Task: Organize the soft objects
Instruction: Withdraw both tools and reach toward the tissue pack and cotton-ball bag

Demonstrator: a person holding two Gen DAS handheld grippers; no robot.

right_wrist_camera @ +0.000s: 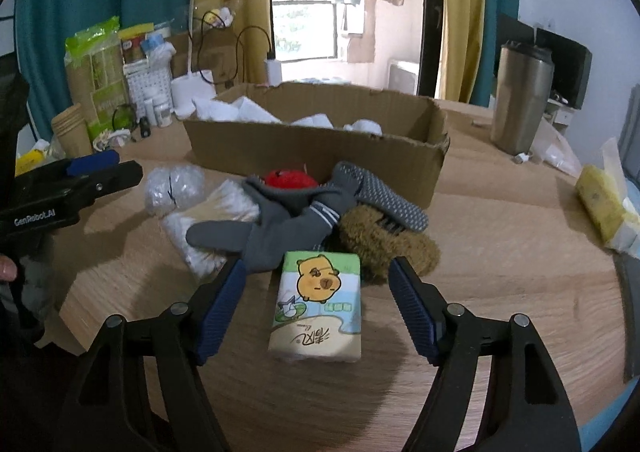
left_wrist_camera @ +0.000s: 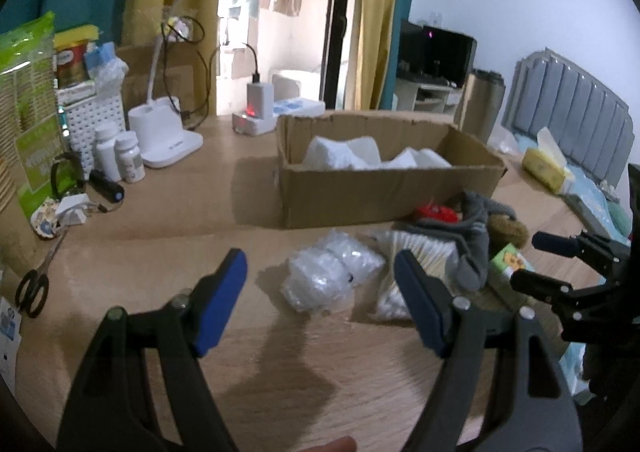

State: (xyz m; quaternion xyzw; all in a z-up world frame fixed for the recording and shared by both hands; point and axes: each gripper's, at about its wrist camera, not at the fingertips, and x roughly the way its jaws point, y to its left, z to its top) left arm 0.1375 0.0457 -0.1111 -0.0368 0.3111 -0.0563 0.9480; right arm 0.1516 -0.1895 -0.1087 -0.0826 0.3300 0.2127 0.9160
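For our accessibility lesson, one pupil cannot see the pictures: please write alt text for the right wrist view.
An open right gripper with blue pads hovers over a small tissue pack printed with a cartoon capybara on a wooden table. Behind it lie grey socks, a brown plush toy and an open cardboard box holding white items.

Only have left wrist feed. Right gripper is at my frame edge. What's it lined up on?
Observer: The right gripper, jaws open, frames a tissue pack with a cartoon capybara on it, lying on the table.
Operator: Touching it?
Observer: No, gaps show on both sides of the pack.
Operator: Anything behind the cardboard box on the right?
Observer: A steel tumbler stands beside the cardboard box, at its far right corner.
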